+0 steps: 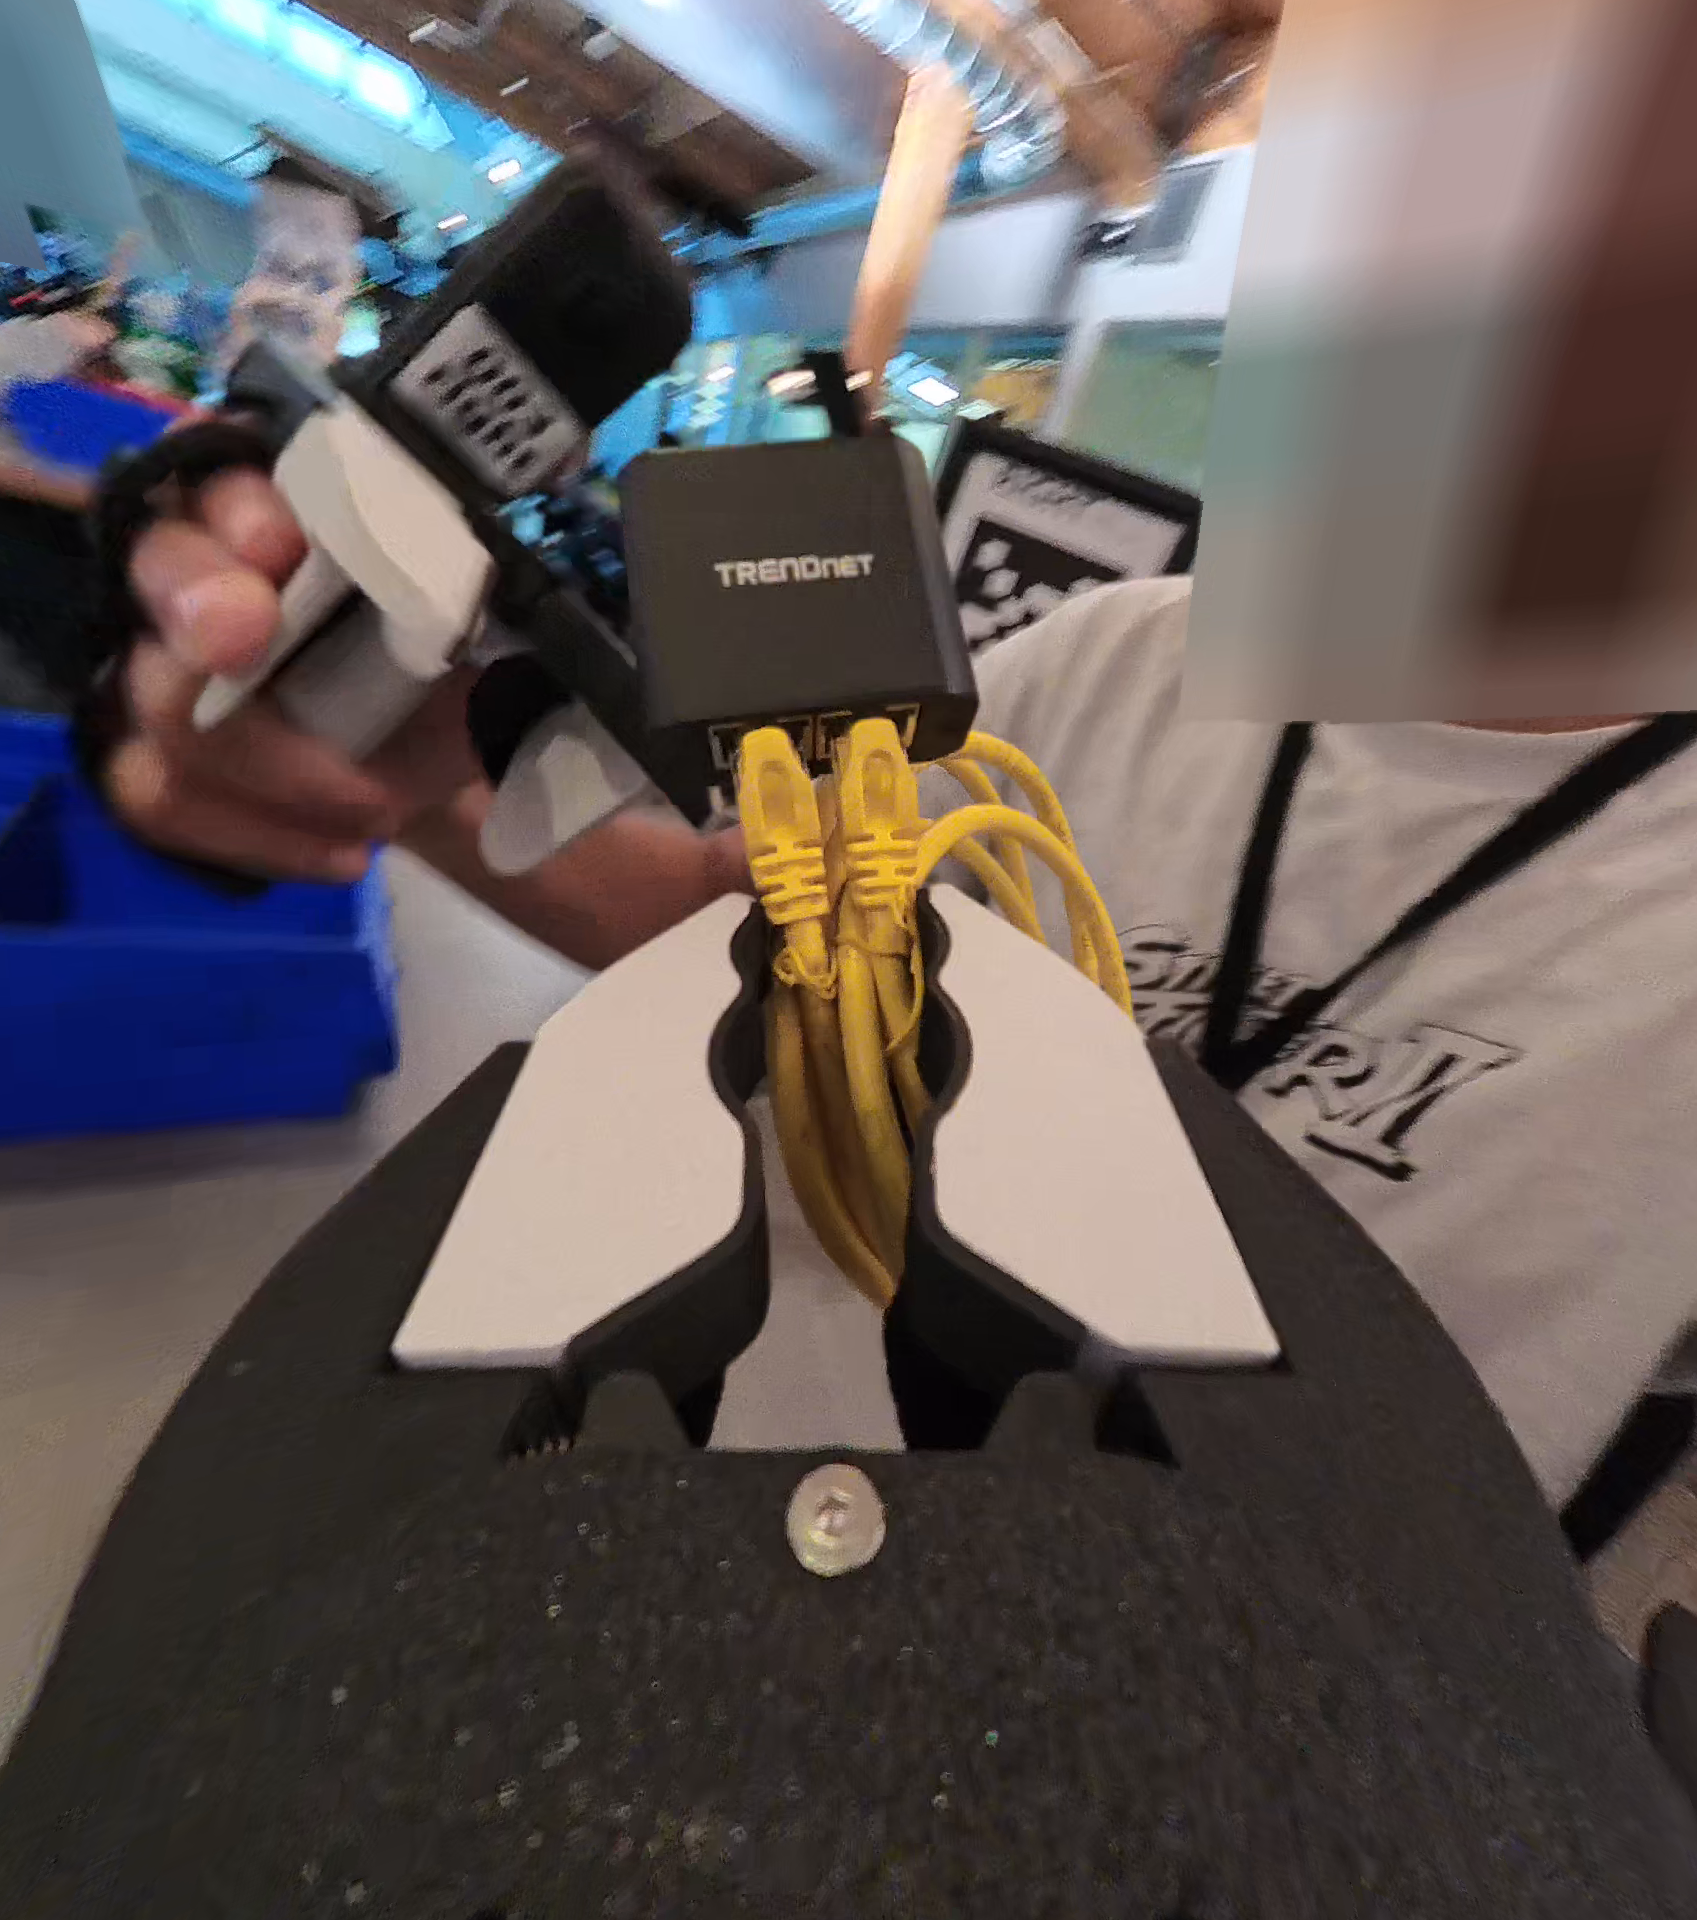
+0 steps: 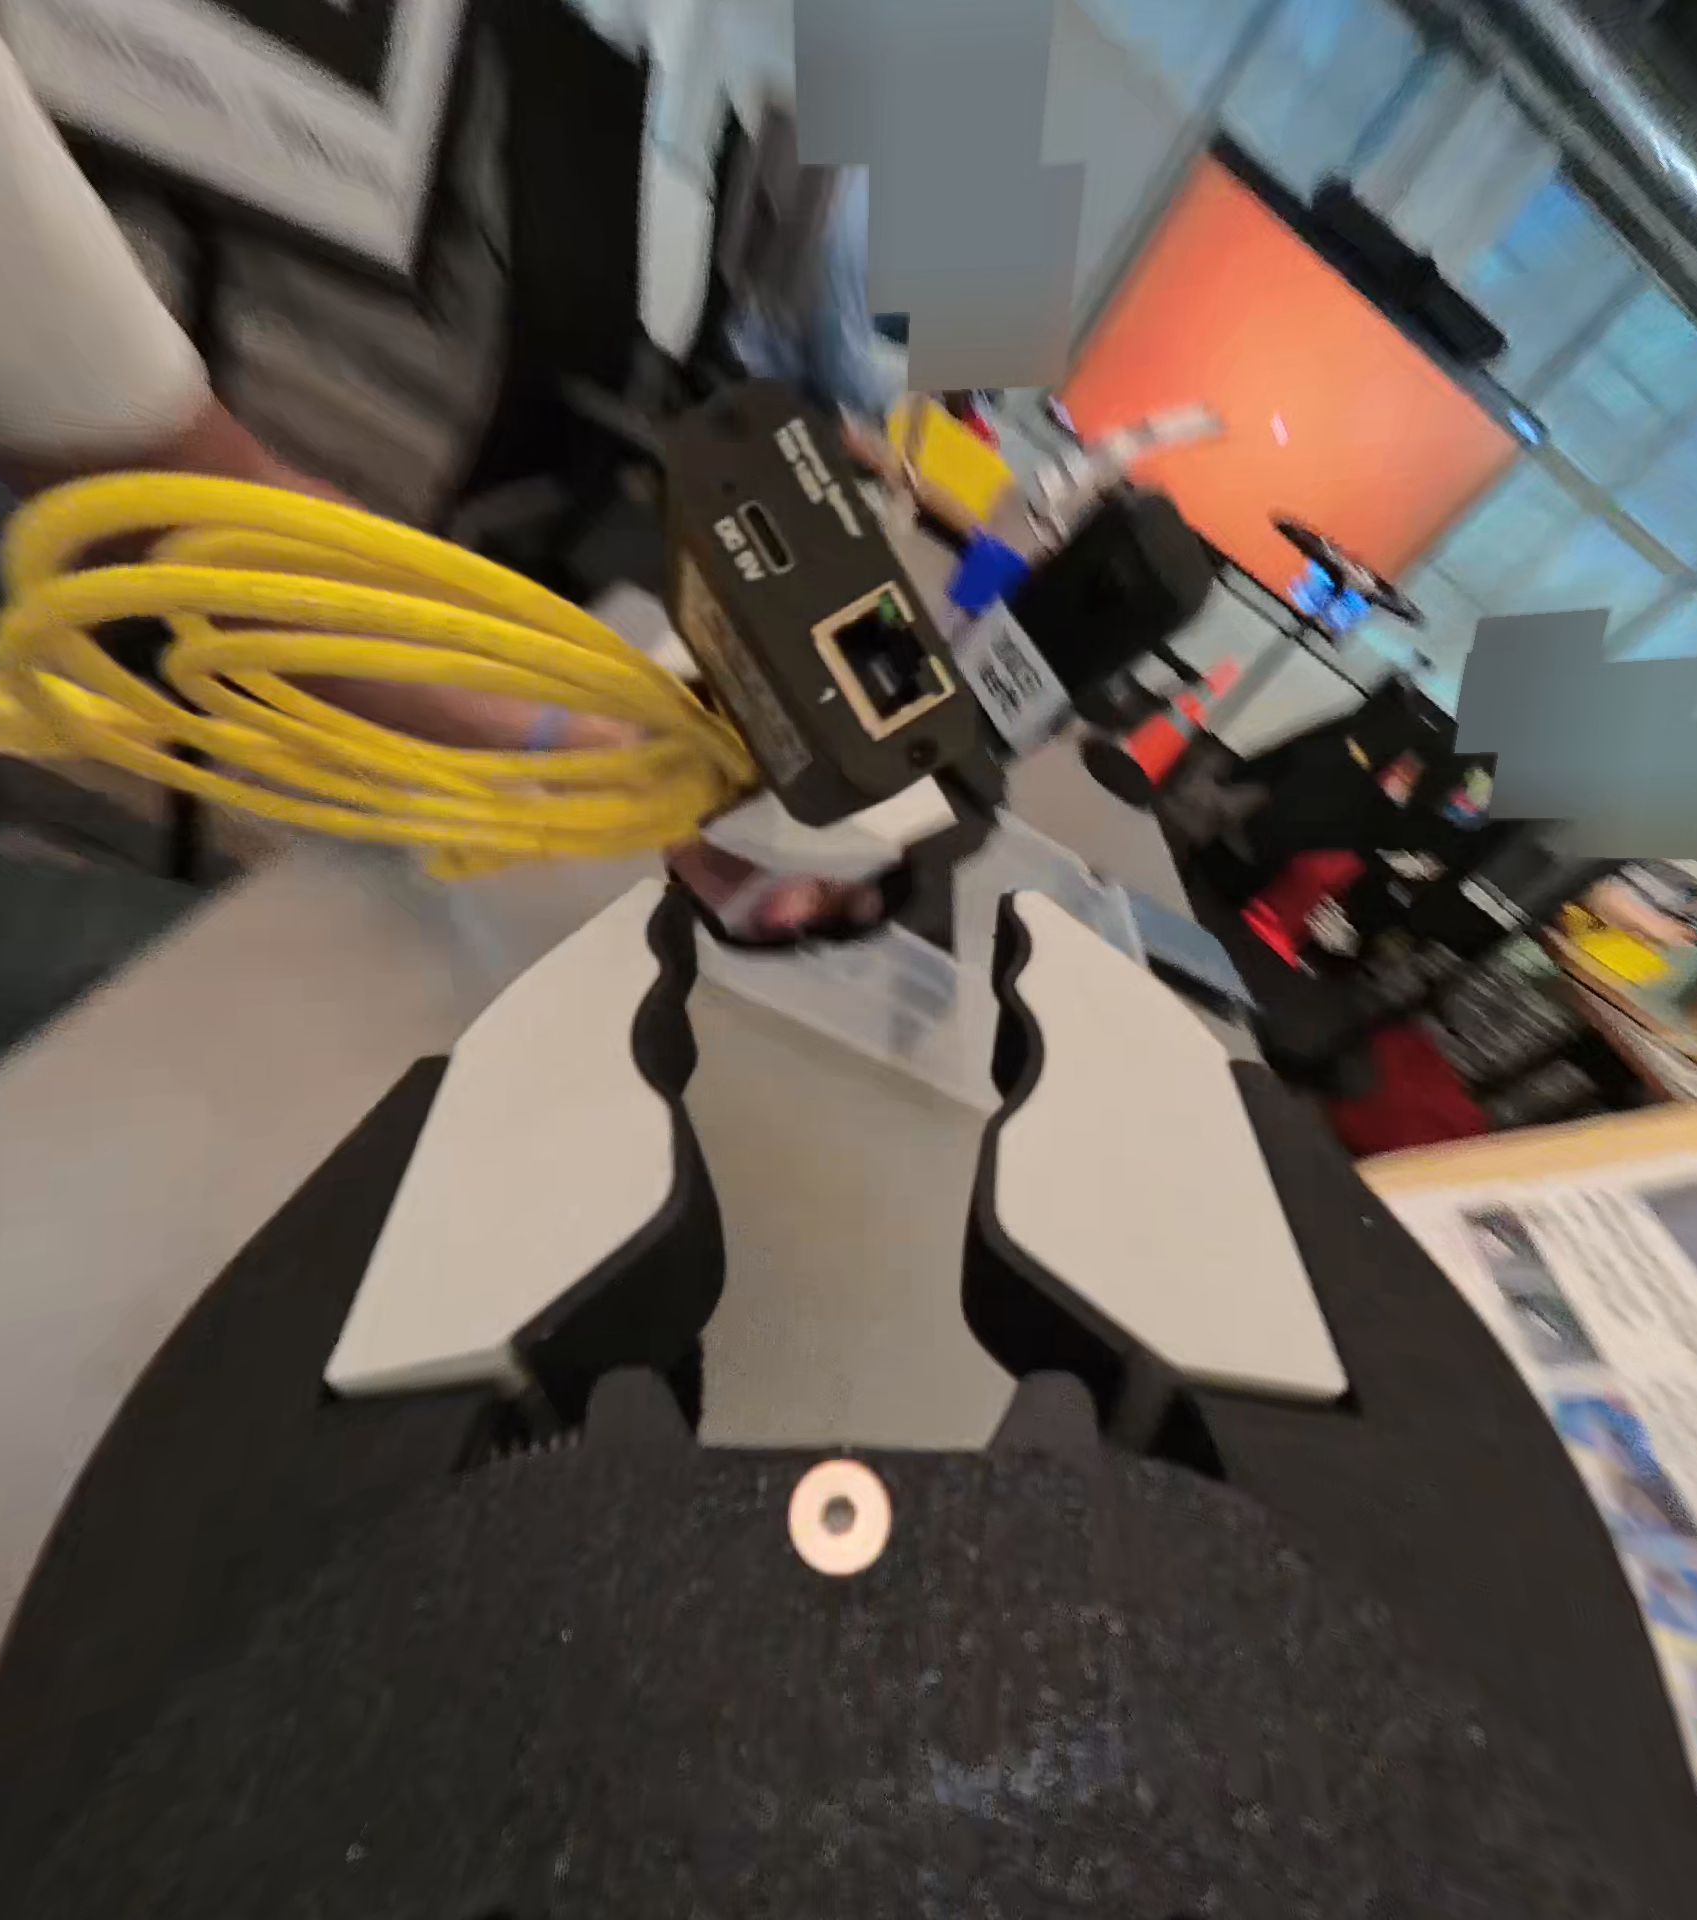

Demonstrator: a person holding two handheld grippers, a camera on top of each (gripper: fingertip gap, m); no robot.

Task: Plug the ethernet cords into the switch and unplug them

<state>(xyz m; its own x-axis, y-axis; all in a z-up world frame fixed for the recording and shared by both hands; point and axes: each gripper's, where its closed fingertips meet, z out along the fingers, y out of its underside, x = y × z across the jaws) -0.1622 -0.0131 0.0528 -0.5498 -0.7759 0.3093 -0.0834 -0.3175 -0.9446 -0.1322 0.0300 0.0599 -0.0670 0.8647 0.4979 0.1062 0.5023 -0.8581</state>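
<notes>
Switch [image 1: 790,592] is held in mid-air, port face turned toward left gripper [image 1: 846,925], long axis in line with its fingers. Two plugs are seated. Yellow cord bundle [image 1: 839,1091] is clamped by left gripper. Right gripper [image 2: 833,914] is spread wide, nothing gripped.

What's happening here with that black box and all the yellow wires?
A person is working two hand-held grippers. The left gripper has its fingers closed around a bundle of yellow ethernet cords, two of which are plugged into a small black switch held up in the air. The right gripper is open with nothing between its fingers, just below the switch. Neither plug has been pulled out yet.
</notes>
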